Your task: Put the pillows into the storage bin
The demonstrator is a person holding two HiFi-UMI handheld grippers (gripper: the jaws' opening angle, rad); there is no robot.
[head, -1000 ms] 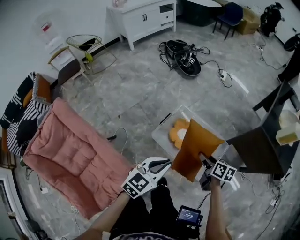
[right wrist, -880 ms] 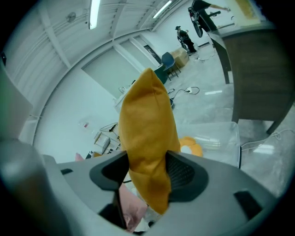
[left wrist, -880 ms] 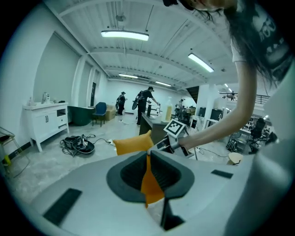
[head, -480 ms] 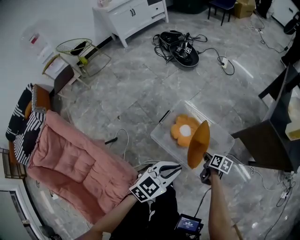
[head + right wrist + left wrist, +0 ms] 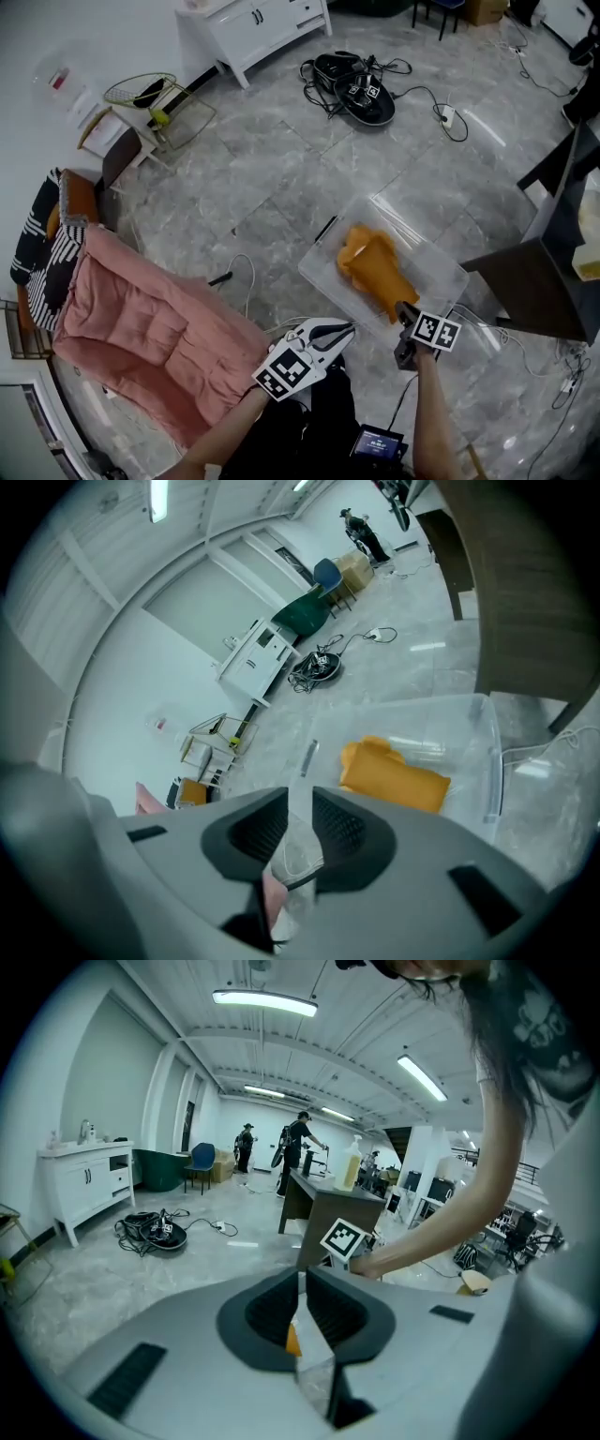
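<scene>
Right tongs [image 5: 401, 309], just reopening, empty, tilt down at storage bin [image 5: 448, 267]; left tongs [image 5: 347, 329] closed.

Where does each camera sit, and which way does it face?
Head view: on the person's head, facing steeply down at the storage bin holding the orange pillow; both forearms, left gripper and right gripper show.
Left gripper view: rides that gripper, facing the dark desk past closed jaws; right forearm shows.
Right gripper view: rides that gripper, facing down into the bin; jaws just opening, nothing between.
Shared: bin and pillow, in head and right gripper views.
</scene>
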